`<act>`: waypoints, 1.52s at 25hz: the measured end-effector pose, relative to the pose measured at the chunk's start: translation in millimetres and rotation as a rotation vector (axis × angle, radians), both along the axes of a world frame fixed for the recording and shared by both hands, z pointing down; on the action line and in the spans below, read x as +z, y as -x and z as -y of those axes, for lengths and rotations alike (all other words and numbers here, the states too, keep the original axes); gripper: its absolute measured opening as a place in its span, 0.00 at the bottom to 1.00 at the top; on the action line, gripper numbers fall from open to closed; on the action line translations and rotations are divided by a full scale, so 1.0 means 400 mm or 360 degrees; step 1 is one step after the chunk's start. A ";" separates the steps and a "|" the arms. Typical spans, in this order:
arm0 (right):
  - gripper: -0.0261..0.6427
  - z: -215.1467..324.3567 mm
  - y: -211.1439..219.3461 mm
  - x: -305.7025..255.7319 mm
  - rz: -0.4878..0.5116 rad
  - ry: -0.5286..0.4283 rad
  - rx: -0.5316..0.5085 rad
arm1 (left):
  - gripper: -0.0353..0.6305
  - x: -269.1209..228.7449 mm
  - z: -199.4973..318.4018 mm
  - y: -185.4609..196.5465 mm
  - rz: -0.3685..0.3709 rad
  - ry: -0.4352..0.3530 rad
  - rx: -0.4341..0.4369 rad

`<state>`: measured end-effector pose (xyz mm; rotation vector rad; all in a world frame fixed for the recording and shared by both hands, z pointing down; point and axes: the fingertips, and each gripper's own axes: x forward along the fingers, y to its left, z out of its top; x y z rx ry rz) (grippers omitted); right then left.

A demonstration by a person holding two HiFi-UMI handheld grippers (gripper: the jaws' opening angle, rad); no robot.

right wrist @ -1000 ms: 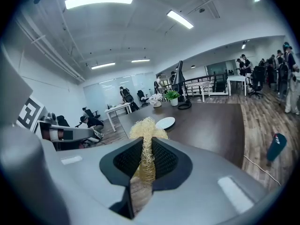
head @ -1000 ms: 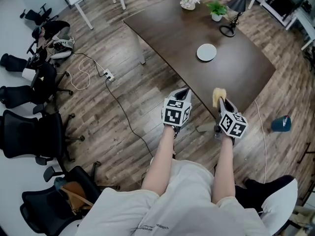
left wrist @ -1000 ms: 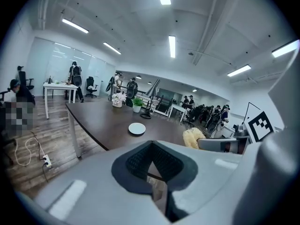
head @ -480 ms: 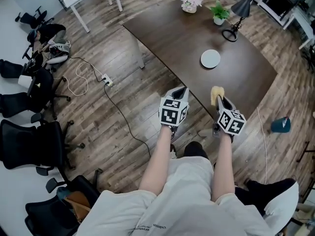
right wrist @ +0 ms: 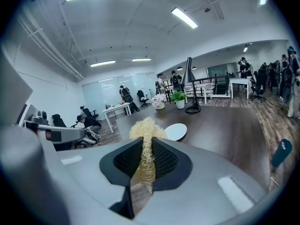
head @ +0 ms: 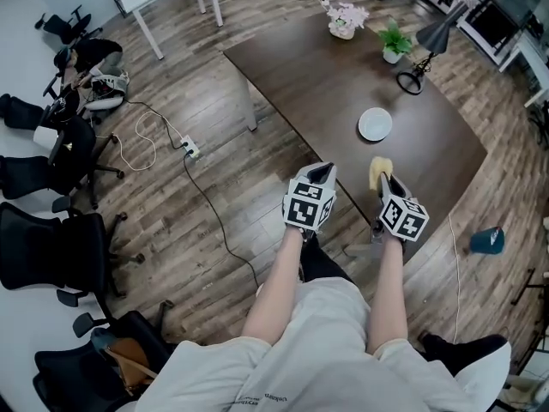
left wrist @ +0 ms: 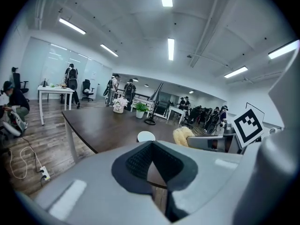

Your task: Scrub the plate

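Note:
A small white plate (head: 375,124) lies on the dark brown table (head: 309,67), towards its near right end. Both grippers hover at the table's near edge, short of the plate. My right gripper (head: 382,178) is shut on a yellow fibrous scrubber (head: 377,171), whose tuft sticks out past the jaws (right wrist: 146,131). The plate (right wrist: 175,131) shows just beyond the scrubber in the right gripper view. My left gripper (head: 321,171) is shut with nothing in it. In the left gripper view, the plate (left wrist: 146,136) lies ahead and the scrubber (left wrist: 183,136) to its right.
At the table's far end stand a pot of flowers (head: 345,20), a green plant (head: 394,39) and a black desk lamp (head: 425,50). Office chairs (head: 43,239) line the left. A cable with a power strip (head: 190,151) and a teal object (head: 489,240) lie on the floor.
The plate and table have drawn nearer to both grippers in the head view. The right gripper still holds the scrubber, and the left stays shut.

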<state>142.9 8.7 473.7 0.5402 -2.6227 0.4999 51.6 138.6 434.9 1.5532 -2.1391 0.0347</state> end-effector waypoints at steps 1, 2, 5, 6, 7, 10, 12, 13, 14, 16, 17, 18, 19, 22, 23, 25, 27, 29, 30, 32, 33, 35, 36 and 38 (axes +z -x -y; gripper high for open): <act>0.15 0.006 0.022 -0.008 0.0018 0.0004 -0.0002 | 0.06 -0.005 0.006 0.011 0.0012 0.0004 0.0006; 0.15 0.010 0.044 -0.015 0.0034 0.0011 -0.0004 | 0.06 -0.010 0.010 0.024 0.0024 0.0012 0.0012; 0.15 0.021 0.095 -0.022 0.0055 0.0039 -0.0001 | 0.06 -0.015 0.021 0.063 0.0037 0.0047 0.0023; 0.15 0.027 0.107 -0.022 0.0054 0.0042 -0.0004 | 0.06 -0.015 0.027 0.075 0.0036 0.0051 0.0024; 0.15 0.032 0.121 -0.020 0.0051 0.0042 -0.0015 | 0.06 -0.014 0.035 0.088 0.0035 0.0053 0.0023; 0.15 0.052 0.166 0.005 0.0052 0.0059 -0.0037 | 0.06 -0.004 0.059 0.136 0.0032 0.0054 0.0005; 0.15 0.073 0.203 0.016 0.0066 0.0080 -0.0037 | 0.06 0.005 0.077 0.171 0.0028 0.0060 -0.0007; 0.15 0.085 0.222 0.019 0.0074 0.0090 -0.0035 | 0.06 0.010 0.088 0.186 0.0027 0.0067 -0.0007; 0.15 0.099 0.240 0.023 0.0081 0.0101 -0.0031 | 0.06 0.015 0.098 0.199 0.0025 0.0076 -0.0002; 0.15 0.127 0.271 0.031 0.0093 0.0128 -0.0016 | 0.06 0.024 0.118 0.221 0.0019 0.0099 0.0009; 0.15 0.138 0.284 0.034 0.0098 0.0142 -0.0009 | 0.06 0.028 0.125 0.231 0.0015 0.0110 0.0012; 0.15 0.146 0.297 0.037 0.0100 0.0157 -0.0004 | 0.06 0.031 0.132 0.243 0.0011 0.0120 0.0014; 0.15 0.152 0.310 0.040 0.0101 0.0172 -0.0003 | 0.06 0.032 0.138 0.256 0.0007 0.0129 0.0014; 0.15 0.168 0.350 0.050 0.0111 0.0219 -0.0009 | 0.06 0.034 0.162 0.295 -0.0008 0.0144 0.0009; 0.15 0.179 0.364 0.051 0.0116 0.0229 -0.0007 | 0.06 0.033 0.174 0.308 -0.0013 0.0145 0.0009; 0.15 0.196 0.385 0.056 0.0126 0.0253 0.0008 | 0.06 0.035 0.199 0.326 -0.0007 0.0161 0.0028; 0.15 0.212 0.397 0.064 0.0134 0.0276 0.0040 | 0.06 0.046 0.221 0.338 0.0028 0.0206 0.0065; 0.15 0.236 0.402 0.079 0.0127 0.0288 0.0079 | 0.06 0.061 0.250 0.344 0.0038 0.0234 0.0103; 0.15 0.248 0.406 0.086 0.0133 0.0309 0.0091 | 0.06 0.068 0.267 0.346 0.0017 0.0227 0.0116; 0.15 0.270 0.407 0.097 0.0151 0.0358 0.0120 | 0.06 0.080 0.300 0.348 -0.0043 0.0202 0.0130; 0.15 0.278 0.406 0.103 0.0156 0.0376 0.0136 | 0.06 0.087 0.311 0.349 -0.0067 0.0197 0.0134; 0.15 0.290 0.407 0.117 0.0155 0.0396 0.0158 | 0.06 0.103 0.327 0.351 -0.0093 0.0206 0.0146; 0.15 0.294 0.407 0.124 0.0150 0.0403 0.0166 | 0.06 0.112 0.332 0.351 -0.0101 0.0216 0.0154; 0.15 0.305 0.403 0.137 0.0144 0.0418 0.0187 | 0.06 0.129 0.344 0.352 -0.0118 0.0232 0.0167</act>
